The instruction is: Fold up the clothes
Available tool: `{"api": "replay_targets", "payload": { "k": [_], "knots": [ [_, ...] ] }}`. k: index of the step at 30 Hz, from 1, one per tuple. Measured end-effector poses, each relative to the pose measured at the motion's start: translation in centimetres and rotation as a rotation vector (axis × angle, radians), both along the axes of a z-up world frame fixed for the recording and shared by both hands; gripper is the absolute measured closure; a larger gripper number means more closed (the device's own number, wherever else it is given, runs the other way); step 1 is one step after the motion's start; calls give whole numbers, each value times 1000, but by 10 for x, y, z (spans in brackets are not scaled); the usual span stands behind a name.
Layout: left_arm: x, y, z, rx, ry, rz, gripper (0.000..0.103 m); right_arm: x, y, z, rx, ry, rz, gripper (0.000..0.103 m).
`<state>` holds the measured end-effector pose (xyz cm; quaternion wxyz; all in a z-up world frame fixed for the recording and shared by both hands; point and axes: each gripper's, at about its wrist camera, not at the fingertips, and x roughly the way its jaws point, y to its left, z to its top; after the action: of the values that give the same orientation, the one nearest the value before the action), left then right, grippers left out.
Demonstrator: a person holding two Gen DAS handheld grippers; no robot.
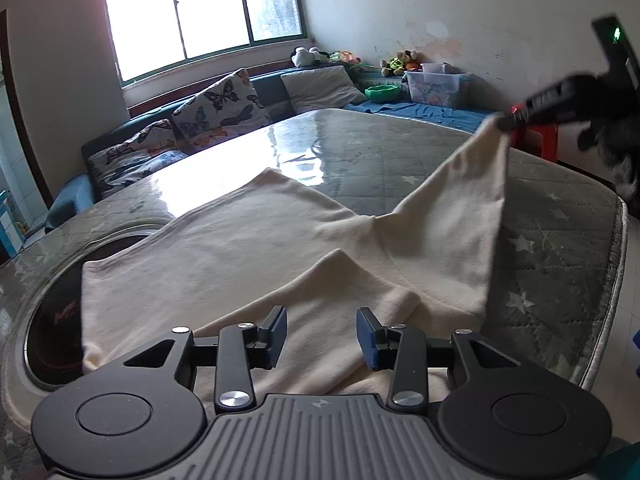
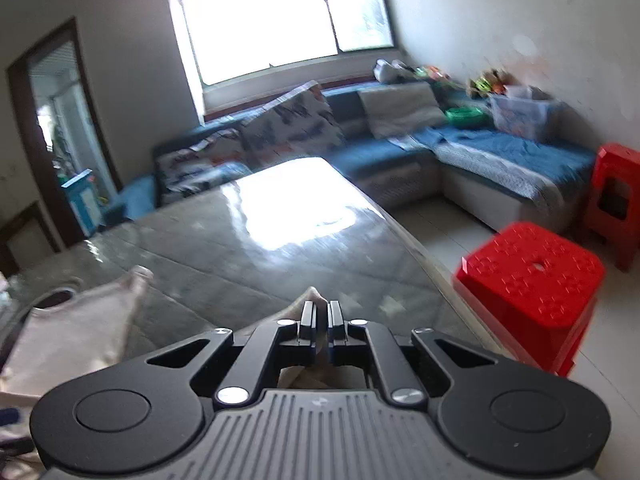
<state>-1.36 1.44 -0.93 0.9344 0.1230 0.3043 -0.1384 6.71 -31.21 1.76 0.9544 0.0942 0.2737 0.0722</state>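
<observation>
one cream garment (image 1: 240,256) corner pinched in right claw (image 2: 322,316), left claw (image 1: 322,336) spread above

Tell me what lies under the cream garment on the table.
Under the cream garment lies the glossy star-patterned table cover. At its left edge it overlaps a dark round inset in the table. How far that inset runs beneath the cloth is covered.

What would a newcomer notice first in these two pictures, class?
First, the cream garment spread on the glossy table, one corner lifted high by the right gripper, which is shut on it. Next, the left gripper hovering open over the near edge. Then the bright red stool beside the table.
</observation>
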Motion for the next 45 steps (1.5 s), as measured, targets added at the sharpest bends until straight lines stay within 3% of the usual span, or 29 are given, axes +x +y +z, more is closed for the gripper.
{"api": "replay_targets", "payload": {
  "k": [8, 16, 23, 30, 34, 40, 45],
  "knots": [
    [-4, -1, 1, -31, -11, -4, 58, -27, 37, 56, 6, -128, 161, 99],
    [-24, 40, 12, -79, -54, 102, 56, -46, 106, 91, -26, -202, 378, 99],
    [-49, 87, 12, -108, -73, 237, 55, -55, 183, 85, -83, -183, 587, 99],
    [-65, 123, 14, -137, -80, 350, 55, -72, 255, 46, -158, -84, 774, 99],
    [-67, 126, 15, -148, -78, 359, 55, -82, 286, 21, -179, -8, 871, 98],
    [-65, 115, 14, -154, -78, 327, 55, -88, 287, 17, -169, 18, 942, 90],
    [-57, 101, 16, -157, -76, 268, 55, -87, 255, 31, -208, -10, 888, 80]
  ]
}}
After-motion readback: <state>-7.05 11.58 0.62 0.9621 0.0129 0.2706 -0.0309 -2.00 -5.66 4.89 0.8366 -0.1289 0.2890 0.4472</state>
